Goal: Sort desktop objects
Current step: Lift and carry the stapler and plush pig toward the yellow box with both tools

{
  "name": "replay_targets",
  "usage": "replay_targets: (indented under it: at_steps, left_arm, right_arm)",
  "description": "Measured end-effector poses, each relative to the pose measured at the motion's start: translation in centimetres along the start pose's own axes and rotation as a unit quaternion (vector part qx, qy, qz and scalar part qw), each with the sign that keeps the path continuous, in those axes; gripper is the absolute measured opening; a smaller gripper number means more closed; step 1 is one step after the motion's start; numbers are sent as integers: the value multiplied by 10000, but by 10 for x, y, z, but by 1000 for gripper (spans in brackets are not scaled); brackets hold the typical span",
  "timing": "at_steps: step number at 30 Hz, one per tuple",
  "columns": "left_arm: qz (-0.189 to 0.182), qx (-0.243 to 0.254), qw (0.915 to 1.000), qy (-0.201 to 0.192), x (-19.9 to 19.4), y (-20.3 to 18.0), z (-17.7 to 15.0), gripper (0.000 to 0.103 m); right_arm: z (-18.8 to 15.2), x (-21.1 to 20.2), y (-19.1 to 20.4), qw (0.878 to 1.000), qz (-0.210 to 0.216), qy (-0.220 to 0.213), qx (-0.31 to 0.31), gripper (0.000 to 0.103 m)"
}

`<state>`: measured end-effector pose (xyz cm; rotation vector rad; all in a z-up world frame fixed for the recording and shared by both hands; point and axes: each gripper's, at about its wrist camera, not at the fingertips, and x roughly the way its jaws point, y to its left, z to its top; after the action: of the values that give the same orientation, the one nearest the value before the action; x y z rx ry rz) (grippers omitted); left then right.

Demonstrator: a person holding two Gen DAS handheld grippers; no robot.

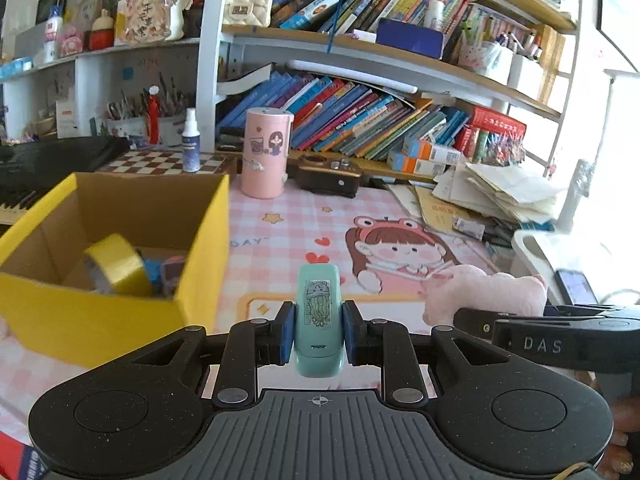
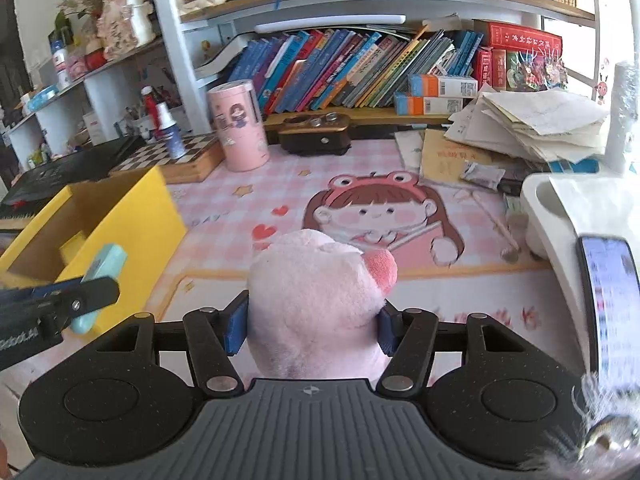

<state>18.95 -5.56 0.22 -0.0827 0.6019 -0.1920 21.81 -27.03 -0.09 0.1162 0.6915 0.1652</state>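
While both loads hang above the worktop (image 2: pixel 224 204), left hand-held gripper (image 1: pixel 319 326) clamps a mint stapler (image 1: pixel 319 312), right hand-held gripper (image 2: pixel 314 320) squeezes a pink plush toy (image 2: pixel 316 300). Clear the yellow box (image 1: pixel 200 248) rim near the left edge before releasing.

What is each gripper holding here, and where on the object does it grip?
The left gripper pinches the mint-green stapler across its two long sides. The right gripper squeezes the pink plush toy across its soft body.
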Motion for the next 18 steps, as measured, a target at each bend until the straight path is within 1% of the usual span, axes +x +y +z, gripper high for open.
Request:
replay_targets:
  at_steps: [9,18]
  left_arm:
    - [-10,-20,10000,38,-61,43,-38,23]
    - [194,89,9995,215,-116,88,-76,23]
  right_arm:
    - [-43,-41,68,9997,24,-32,-232,58]
    - [-93,-76,134,9994,30,180,-290,58]
